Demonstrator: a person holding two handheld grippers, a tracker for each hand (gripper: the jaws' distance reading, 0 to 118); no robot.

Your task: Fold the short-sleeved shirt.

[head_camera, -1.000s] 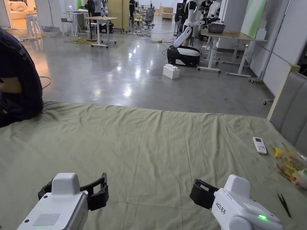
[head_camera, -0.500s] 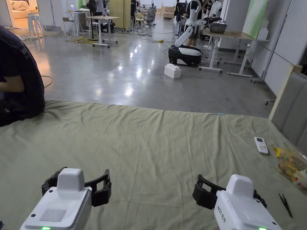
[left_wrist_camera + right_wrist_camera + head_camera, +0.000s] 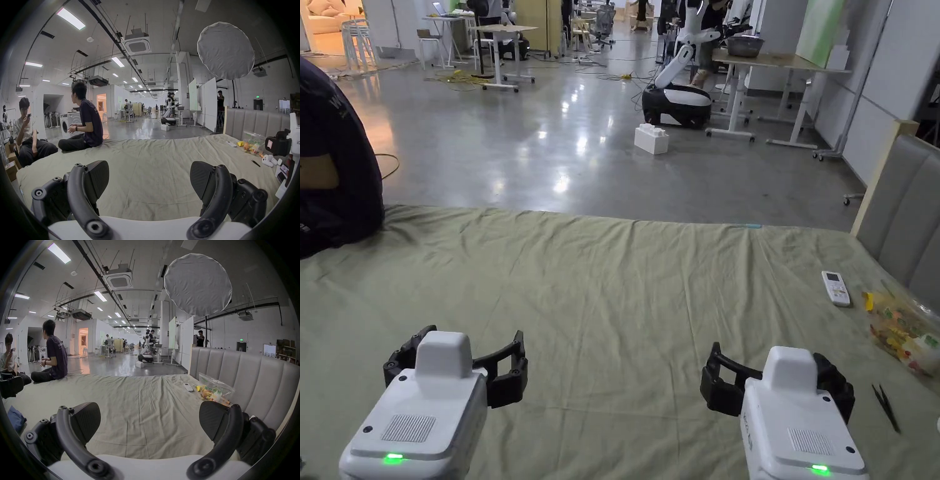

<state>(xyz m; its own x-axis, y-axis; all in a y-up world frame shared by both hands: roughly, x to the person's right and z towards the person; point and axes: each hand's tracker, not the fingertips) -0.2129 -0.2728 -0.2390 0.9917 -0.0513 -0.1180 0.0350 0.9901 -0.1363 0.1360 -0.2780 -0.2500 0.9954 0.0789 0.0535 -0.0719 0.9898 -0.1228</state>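
Both grippers hover low over a wrinkled olive-green bed sheet (image 3: 612,281). My left gripper (image 3: 472,337) is at the near left, jaws wide apart with nothing between them; its own view (image 3: 149,177) has bare sheet between the pads. My right gripper (image 3: 772,356) is at the near right, also open and empty, and bare sheet lies between its pads (image 3: 149,418) too. A bunched blue cloth (image 3: 16,420) lies at the bed's near left edge, to the left of both grippers. I cannot tell whether it is the shirt.
A white remote (image 3: 836,288), a bag of colourful snacks (image 3: 903,331) and black tweezers (image 3: 885,406) lie along the right side by the grey padded headboard (image 3: 900,212). A person (image 3: 331,156) sits on the bed's far left corner. Beyond is open floor with tables and a white robot (image 3: 675,94).
Both grippers have come slightly forward and stay open. The right gripper has turned from pointing left to pointing straight ahead. The head camera has tilted down a little.
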